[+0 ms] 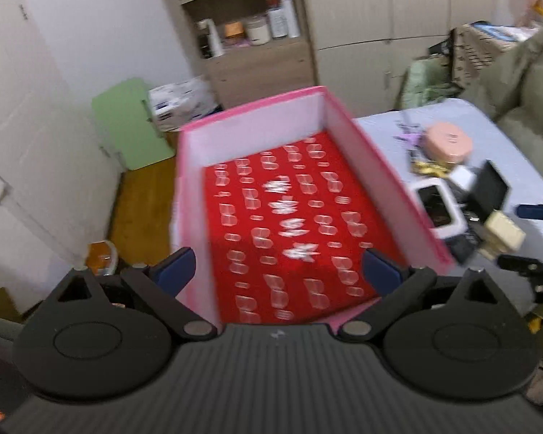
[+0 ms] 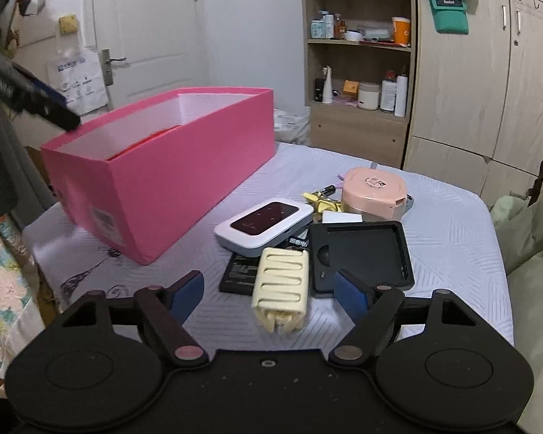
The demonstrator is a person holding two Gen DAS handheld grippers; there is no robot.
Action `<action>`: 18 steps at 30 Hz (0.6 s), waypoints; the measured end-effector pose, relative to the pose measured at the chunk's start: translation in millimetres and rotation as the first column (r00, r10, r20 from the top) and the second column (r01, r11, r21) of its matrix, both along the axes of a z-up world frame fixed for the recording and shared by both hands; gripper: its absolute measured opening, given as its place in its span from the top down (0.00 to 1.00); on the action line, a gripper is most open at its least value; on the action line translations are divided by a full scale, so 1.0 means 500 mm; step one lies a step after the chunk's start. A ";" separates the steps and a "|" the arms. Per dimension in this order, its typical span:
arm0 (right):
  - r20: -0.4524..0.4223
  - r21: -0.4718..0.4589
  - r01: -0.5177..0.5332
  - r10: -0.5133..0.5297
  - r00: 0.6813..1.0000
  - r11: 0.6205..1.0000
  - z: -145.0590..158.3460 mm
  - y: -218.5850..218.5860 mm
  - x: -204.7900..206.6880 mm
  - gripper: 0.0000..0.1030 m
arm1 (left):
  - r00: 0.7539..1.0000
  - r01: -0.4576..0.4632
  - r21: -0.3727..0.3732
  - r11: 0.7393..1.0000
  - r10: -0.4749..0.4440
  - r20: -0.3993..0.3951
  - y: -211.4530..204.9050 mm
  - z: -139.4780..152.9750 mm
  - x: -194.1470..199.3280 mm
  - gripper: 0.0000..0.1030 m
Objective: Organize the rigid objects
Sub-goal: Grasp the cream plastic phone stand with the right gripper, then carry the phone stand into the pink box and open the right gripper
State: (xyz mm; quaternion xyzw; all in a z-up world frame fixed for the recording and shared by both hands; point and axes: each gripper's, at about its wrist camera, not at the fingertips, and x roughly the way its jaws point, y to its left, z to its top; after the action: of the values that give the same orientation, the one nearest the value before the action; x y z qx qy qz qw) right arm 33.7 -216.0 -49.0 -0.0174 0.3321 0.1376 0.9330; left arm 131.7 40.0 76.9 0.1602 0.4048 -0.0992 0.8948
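1. The cream ribbed case (image 2: 281, 291) is seen straight ahead of the right gripper (image 2: 269, 294), between its parted, empty fingers — long axis running away from the camera.
2. The left gripper (image 1: 278, 271), fingers likewise spread and holding nothing, is held over the pink box (image 1: 391, 177), well apart from the pile.
3. The right is judged nearer — the case is framed already.

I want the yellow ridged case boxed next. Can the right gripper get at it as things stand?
Probably yes. The right gripper is open, and the yellow case lies straight ahead between its fingers, on top of the pile with nothing over it.
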 end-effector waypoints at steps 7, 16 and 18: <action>-0.060 0.039 0.036 -0.034 0.998 0.999 -0.017 -0.008 0.039 0.58 | 0.994 -0.094 0.047 0.995 0.096 -0.055 0.082 -0.022 0.103 0.11; -0.039 0.082 0.058 -0.055 0.998 0.995 0.014 -0.005 0.058 0.63 | 0.971 -0.139 0.007 0.990 0.138 -0.197 0.152 -0.113 0.230 0.73; -0.039 0.109 0.050 -0.046 0.998 0.993 0.026 -0.006 0.067 0.63 | 0.963 -0.139 -0.024 0.990 0.130 -0.236 0.162 -0.131 0.245 0.84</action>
State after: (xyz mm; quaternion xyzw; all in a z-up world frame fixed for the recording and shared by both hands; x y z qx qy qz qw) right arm 67.1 -219.0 -36.3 0.0447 0.3413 0.1333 0.9294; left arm 254.1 120.7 11.6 0.1015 0.5153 -0.0646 0.8485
